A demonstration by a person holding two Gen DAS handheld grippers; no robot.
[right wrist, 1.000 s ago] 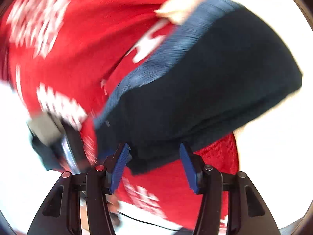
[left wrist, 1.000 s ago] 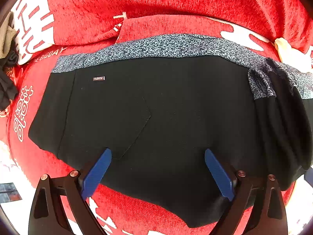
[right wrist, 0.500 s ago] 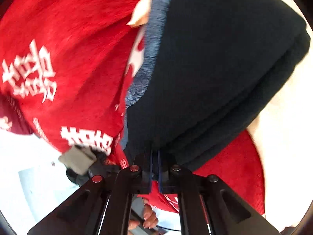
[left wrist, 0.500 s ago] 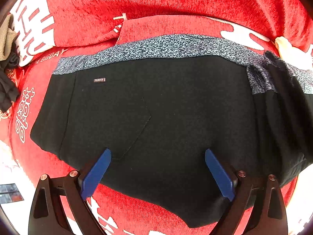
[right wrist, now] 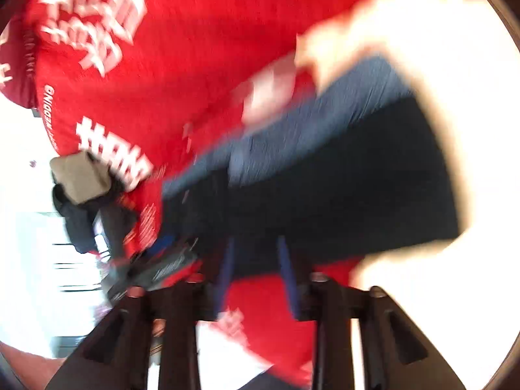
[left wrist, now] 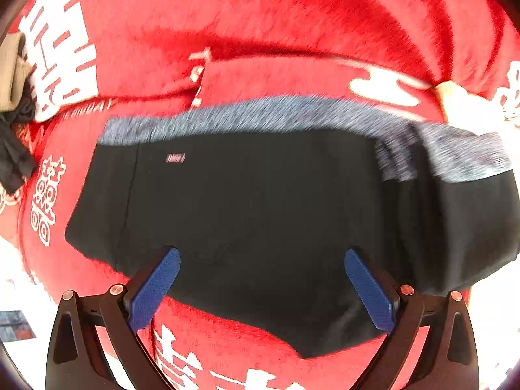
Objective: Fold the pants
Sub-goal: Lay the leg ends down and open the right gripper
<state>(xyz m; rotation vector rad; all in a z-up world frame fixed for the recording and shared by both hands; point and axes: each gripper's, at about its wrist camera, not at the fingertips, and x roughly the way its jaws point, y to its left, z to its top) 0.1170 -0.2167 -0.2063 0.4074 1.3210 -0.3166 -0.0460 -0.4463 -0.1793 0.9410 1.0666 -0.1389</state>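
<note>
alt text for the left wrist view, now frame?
Black pants with a speckled grey waistband lie spread on a red blanket with white lettering. The open left gripper hovers over their near edge, blue fingers apart. The image is slightly blurred.

On the red blanket [right wrist: 201, 74] at my nine o'clock I read "WEDDING" [right wrist: 48, 107]; its big white characters are blurred. The small tag [left wrist: 175, 158] on the pants [left wrist: 260, 214] is illegible.

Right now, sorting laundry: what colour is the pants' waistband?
Speckled grey-blue waistband on black pants; clearest in the left wrist view.
</note>
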